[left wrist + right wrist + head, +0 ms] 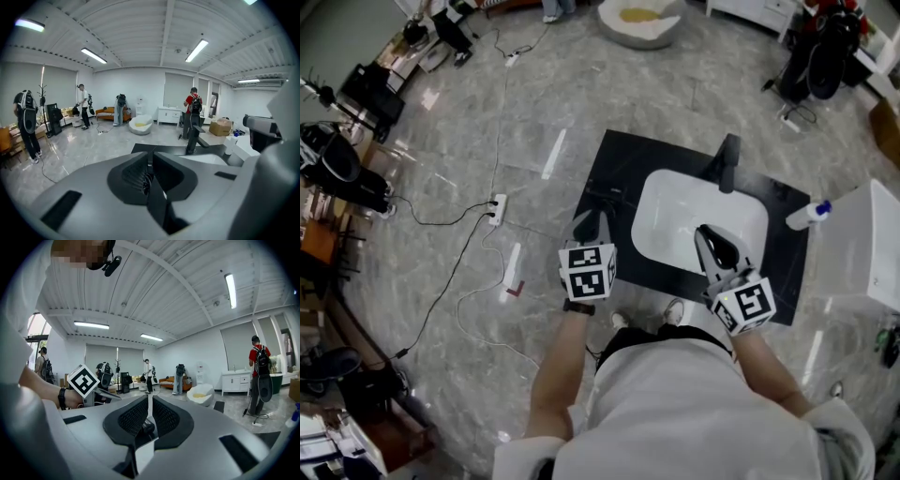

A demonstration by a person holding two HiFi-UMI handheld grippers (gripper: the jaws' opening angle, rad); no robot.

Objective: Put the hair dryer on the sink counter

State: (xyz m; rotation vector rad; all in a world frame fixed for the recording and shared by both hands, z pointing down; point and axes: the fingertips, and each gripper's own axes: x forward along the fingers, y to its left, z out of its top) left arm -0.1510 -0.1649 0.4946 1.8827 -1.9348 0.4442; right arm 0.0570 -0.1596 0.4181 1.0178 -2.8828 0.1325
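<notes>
1. Currently, the left claw [150, 152] is clenched with nothing between its jaws. It hangs above the left edge of the black bench [614, 178].
2. Likewise, the right claw [149, 401] is clenched and empty, over the near rim of the white basin [675, 220].
3. No view shows the hair dryer. It is neither held nor on the bench.
4. Judged step: pre-pickup. The next move calls for locating the hair dryer, releasing one claw, gripping its handle, then carrying it to bare bench beside the faucet [727, 159].
</notes>
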